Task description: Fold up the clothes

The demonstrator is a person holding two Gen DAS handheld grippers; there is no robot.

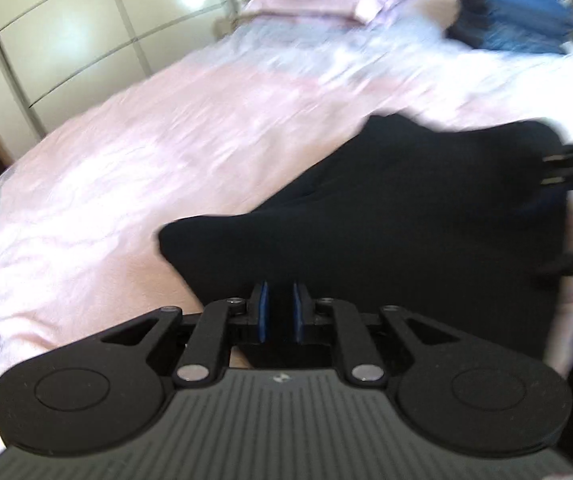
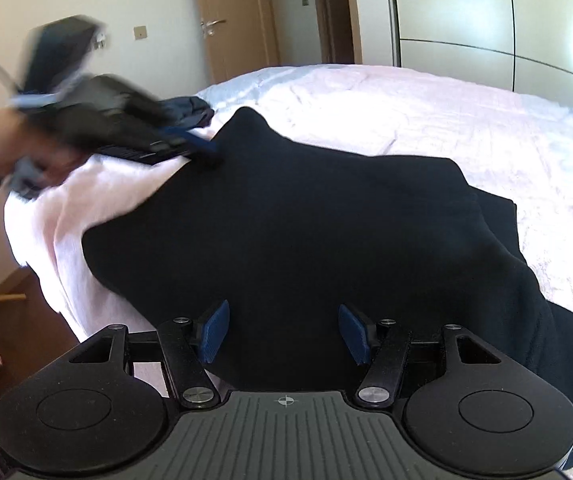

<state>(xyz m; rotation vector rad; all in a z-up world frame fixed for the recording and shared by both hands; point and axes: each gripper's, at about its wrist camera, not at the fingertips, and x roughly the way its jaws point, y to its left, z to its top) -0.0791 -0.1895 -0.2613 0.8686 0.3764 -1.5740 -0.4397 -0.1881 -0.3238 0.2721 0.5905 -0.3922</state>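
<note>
On the pink bedspread [image 2: 426, 120] the black garment [image 2: 286, 220] lies at centre: the nearly shut left gripper [image 1: 279, 312] grips nothing visible (cloth beyond its tips), the right gripper [image 2: 284, 334], half-open and empty, should pinch the six-o'clock hem squarely.

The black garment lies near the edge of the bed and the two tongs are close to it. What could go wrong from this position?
1. The black garment reaches the edge of the pink bed cover; a pull toward that edge might slide it off.
2. The left tongs stand nearly closed with no cloth visibly between them, so a lift may miss the fabric.
3. The right tongs are open above thick folds and might catch several layers.
</note>
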